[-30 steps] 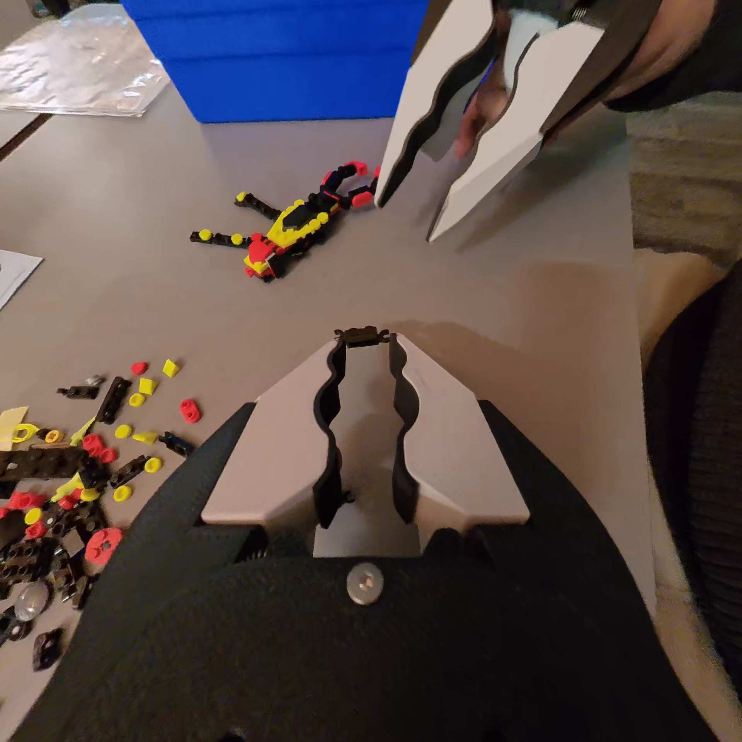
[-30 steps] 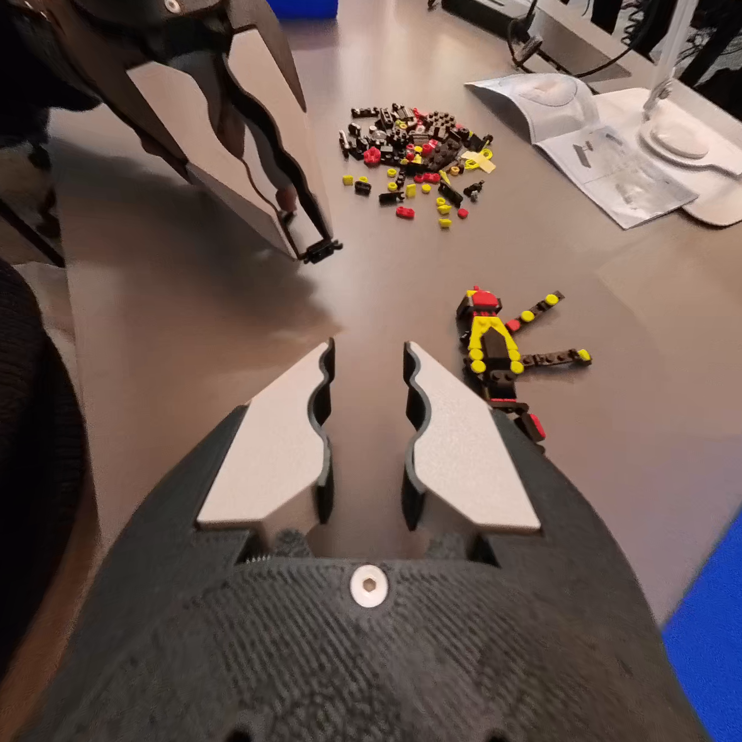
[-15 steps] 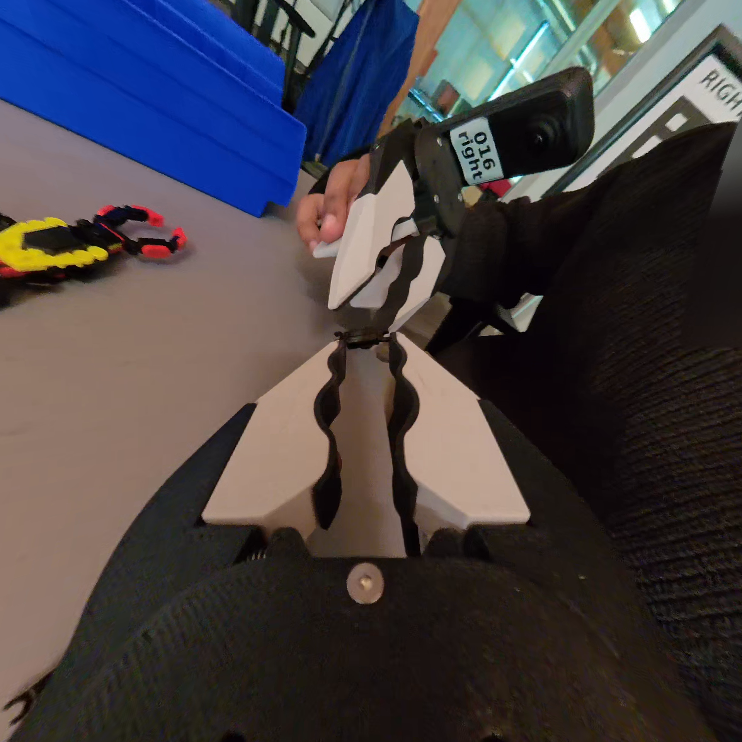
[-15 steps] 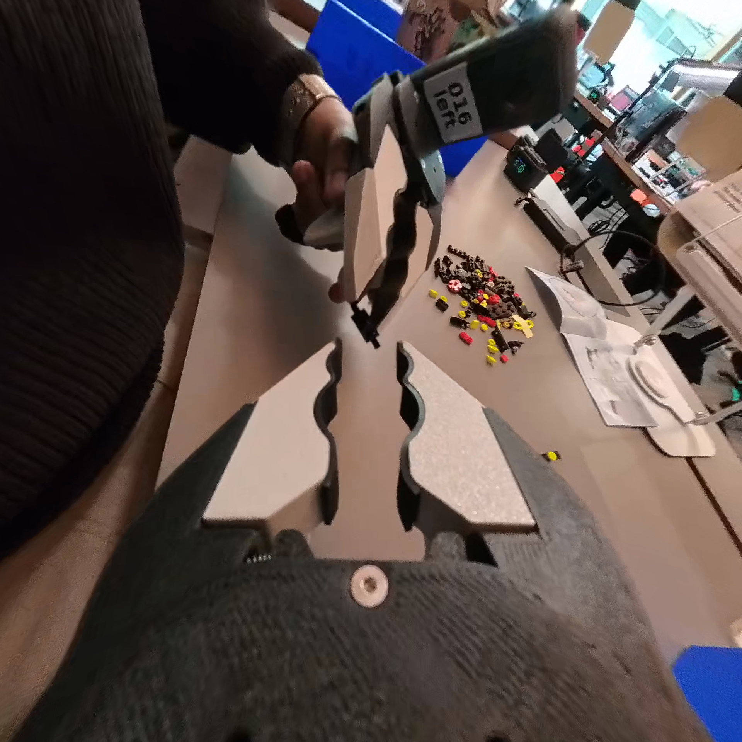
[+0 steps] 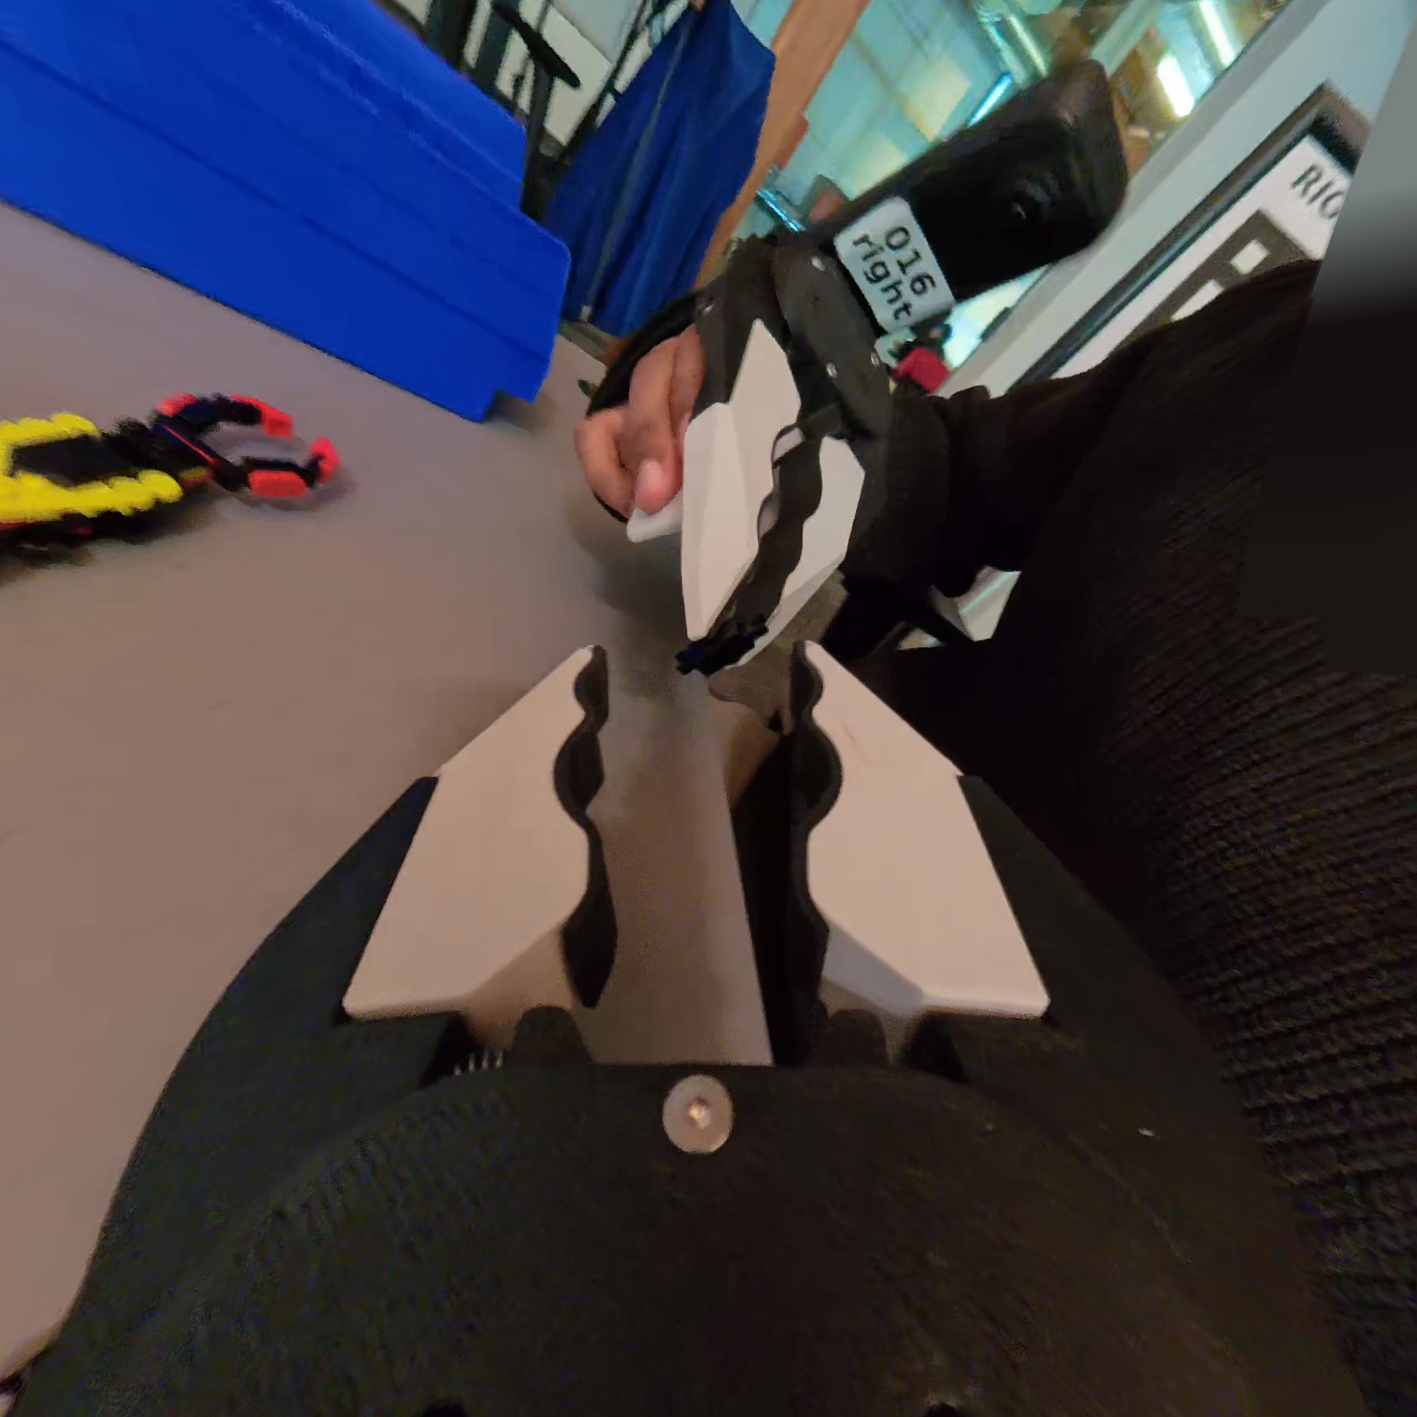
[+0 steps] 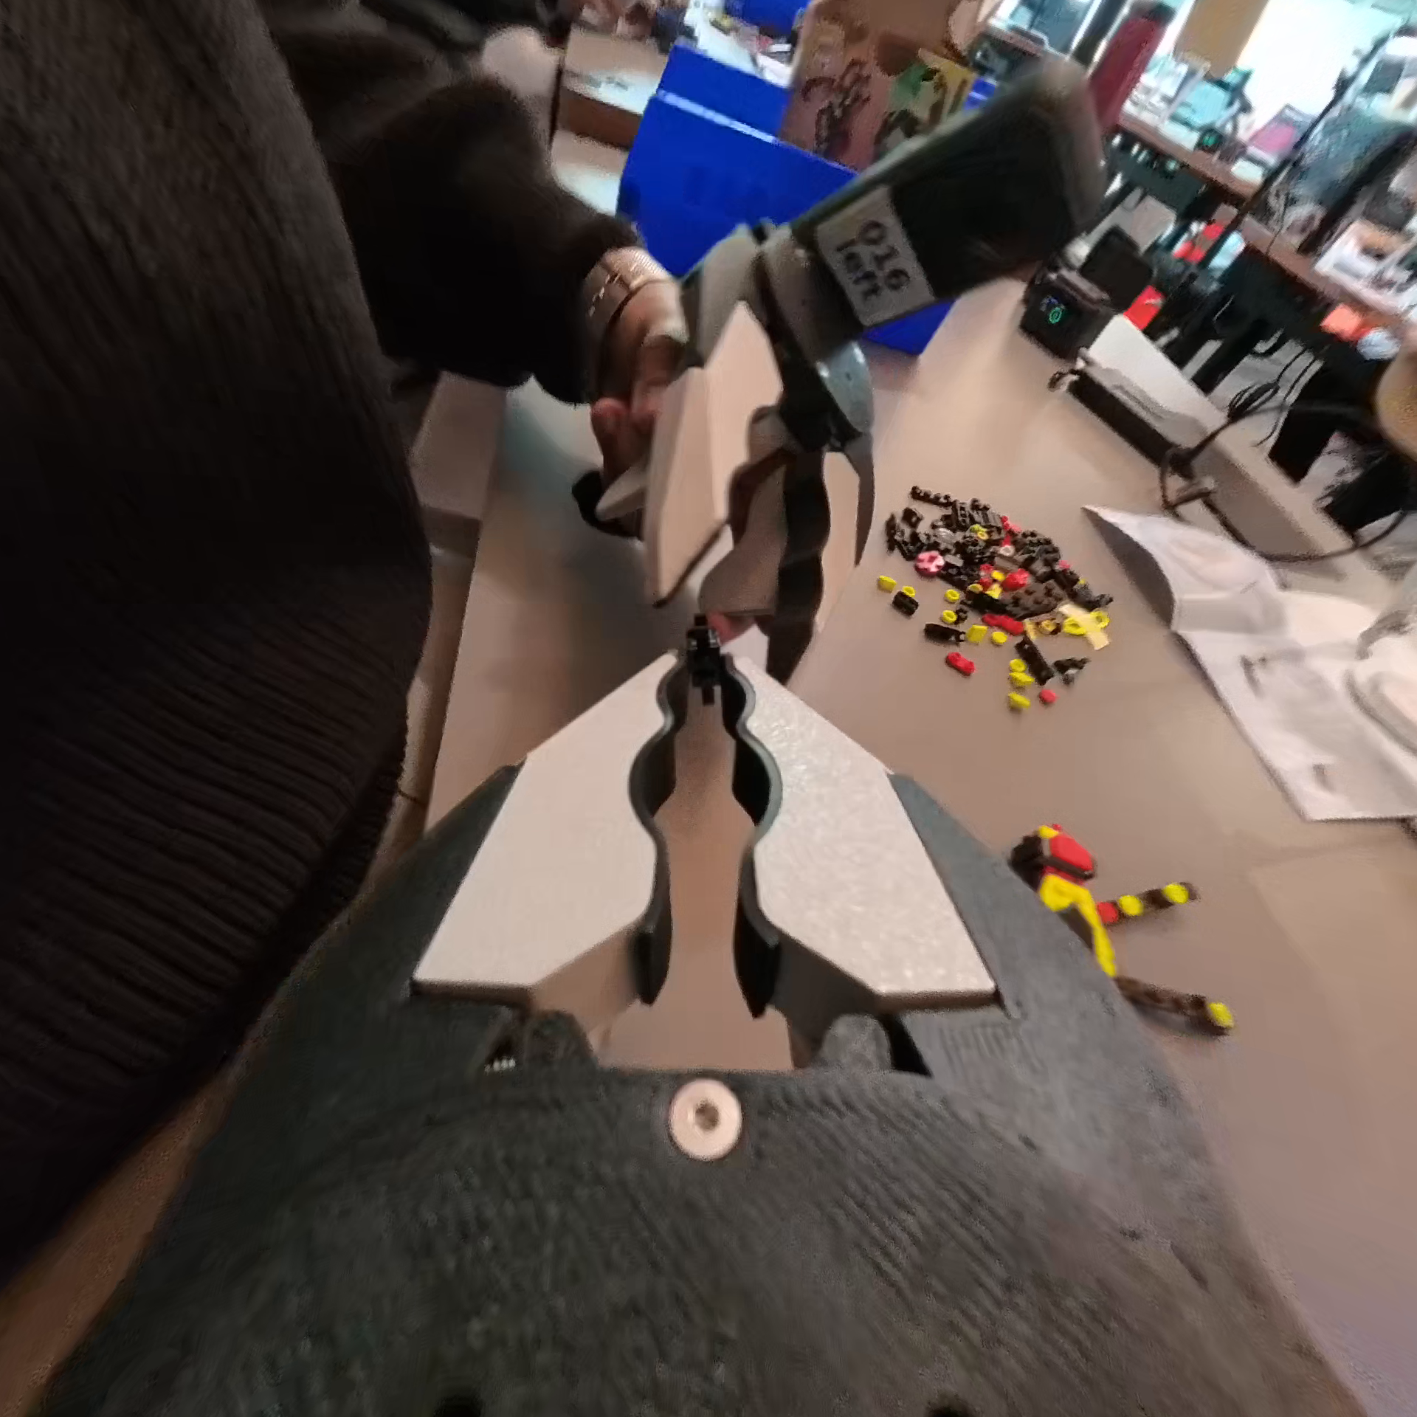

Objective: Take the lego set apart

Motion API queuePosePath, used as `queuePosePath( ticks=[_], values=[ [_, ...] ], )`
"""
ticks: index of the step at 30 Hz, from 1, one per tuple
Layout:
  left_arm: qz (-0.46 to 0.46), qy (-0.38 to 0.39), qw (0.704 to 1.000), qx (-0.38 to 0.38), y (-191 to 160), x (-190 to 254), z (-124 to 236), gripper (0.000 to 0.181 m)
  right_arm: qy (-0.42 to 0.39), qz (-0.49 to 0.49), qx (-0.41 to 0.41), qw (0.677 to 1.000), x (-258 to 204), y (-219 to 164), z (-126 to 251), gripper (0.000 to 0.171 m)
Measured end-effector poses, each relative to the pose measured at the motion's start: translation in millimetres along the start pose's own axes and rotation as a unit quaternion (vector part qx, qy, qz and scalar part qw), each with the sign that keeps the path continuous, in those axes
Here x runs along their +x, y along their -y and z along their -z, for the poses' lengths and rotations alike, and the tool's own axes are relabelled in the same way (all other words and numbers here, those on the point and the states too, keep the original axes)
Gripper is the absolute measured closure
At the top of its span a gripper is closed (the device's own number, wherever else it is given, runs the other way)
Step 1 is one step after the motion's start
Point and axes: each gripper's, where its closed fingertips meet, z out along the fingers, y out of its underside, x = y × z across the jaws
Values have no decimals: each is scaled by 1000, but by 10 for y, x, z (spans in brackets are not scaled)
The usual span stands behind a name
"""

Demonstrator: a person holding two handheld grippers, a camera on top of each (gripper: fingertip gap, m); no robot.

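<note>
Black piece [image 6: 703, 661] (pinched) near table edge [image 6: 452, 675]

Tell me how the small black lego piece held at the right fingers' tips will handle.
The small black lego piece is pinched only at the very tips of the right gripper, so it may twist or slip out. It looks tiny and stiff, probably very light. If dropped on the smooth table it could bounce away.

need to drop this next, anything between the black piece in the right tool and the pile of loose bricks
Yes: the open left tool hangs right beside the black piece, towards the pile. Nothing else visible is in the way.
</note>
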Motion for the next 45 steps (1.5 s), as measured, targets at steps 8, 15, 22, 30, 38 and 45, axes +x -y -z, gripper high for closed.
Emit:
queuePosePath(
  ticks=[8, 15, 22, 30, 38, 45],
  values=[
    [-117, 72, 990, 37, 164, -29, 32, 159, 70, -254, 82, 961, 166, 98, 94, 165],
    [-114, 62, 991, 40, 155, -4, 27, 168, 86, -305, 90, 944, 149, 102, 53, 165],
    [-116, 53, 991, 35, 131, 31, -10, 173, 100, -343, 107, 928, 156, 122, 49, 165],
    [-107, 47, 992, 46, 162, 35, -6, 177, 104, -350, 123, 923, 180, 147, 67, 163],
    [-93, 29, 994, 56, 182, 69, 5, 177, 100, -343, 136, 924, 204, 180, 96, 159],
    [-96, 28, 994, 47, 149, 75, -17, 177, 108, -328, 124, 930, 166, 172, 101, 165]
  ],
)
